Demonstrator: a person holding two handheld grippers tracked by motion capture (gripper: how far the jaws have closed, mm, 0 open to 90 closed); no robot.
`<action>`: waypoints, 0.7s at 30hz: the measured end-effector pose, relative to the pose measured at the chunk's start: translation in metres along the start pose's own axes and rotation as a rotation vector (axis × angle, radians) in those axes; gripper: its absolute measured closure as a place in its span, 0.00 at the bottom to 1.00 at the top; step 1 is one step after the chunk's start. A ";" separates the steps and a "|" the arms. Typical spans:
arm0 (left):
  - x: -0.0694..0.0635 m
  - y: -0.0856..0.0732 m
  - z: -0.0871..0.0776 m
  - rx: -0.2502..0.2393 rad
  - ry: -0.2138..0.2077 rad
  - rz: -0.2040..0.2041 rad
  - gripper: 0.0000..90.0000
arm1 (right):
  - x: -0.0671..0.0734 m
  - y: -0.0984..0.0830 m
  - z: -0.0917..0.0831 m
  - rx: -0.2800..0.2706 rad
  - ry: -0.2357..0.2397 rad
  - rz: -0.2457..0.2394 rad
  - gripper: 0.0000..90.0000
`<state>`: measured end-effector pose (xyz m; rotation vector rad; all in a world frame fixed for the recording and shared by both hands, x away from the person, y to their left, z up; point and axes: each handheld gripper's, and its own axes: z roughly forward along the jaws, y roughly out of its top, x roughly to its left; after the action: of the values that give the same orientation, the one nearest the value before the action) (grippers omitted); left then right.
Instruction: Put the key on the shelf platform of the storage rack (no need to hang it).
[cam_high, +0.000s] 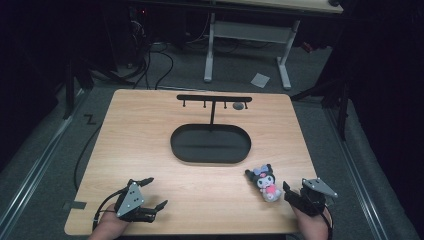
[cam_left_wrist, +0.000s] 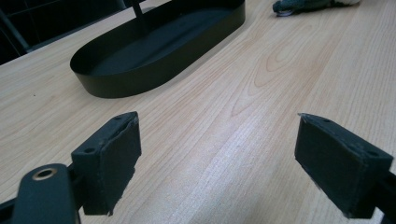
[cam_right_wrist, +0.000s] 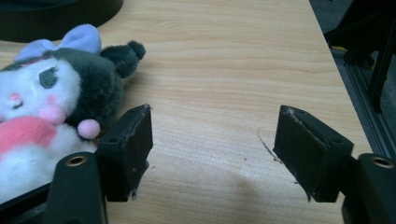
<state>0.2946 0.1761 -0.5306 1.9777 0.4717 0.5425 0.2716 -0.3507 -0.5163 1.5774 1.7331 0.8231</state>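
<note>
High view, wooden table (cam_high: 150, 150) in dark room, plush toy (cam_high: 265, 182) beside right gripper (cam_high: 295, 196), left gripper (cam_high: 150, 192), both wide, empty.

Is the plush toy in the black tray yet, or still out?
Out. The plush toy lies on the table, apart from the black tray.

No legible text, labels, brand marks or nos. found in any view. Checked tabletop (cam_high: 150, 150), black oval tray (cam_high: 210, 144) w/ its hook stand (cam_high: 214, 98), plush toy (cam_high: 265, 183), both claws' pads and plates: all unmarked. Pale sheet on floor (cam_high: 260, 79) beyond tabletop too small to tell if printed
</note>
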 end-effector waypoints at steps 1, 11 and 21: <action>0.000 0.000 0.000 0.002 -0.001 0.001 0.17 | 0.000 0.000 0.000 -0.008 0.003 0.003 0.30; 0.000 0.000 0.000 0.001 -0.004 0.006 0.17 | 0.002 0.001 -0.001 -0.022 0.011 0.006 0.27; -0.001 0.000 0.000 0.001 0.004 0.008 0.17 | 0.004 0.007 -0.004 -0.026 0.036 0.002 0.28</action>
<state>0.2934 0.1758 -0.5308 1.9804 0.4666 0.5516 0.2719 -0.3460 -0.5087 1.5563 1.7393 0.8774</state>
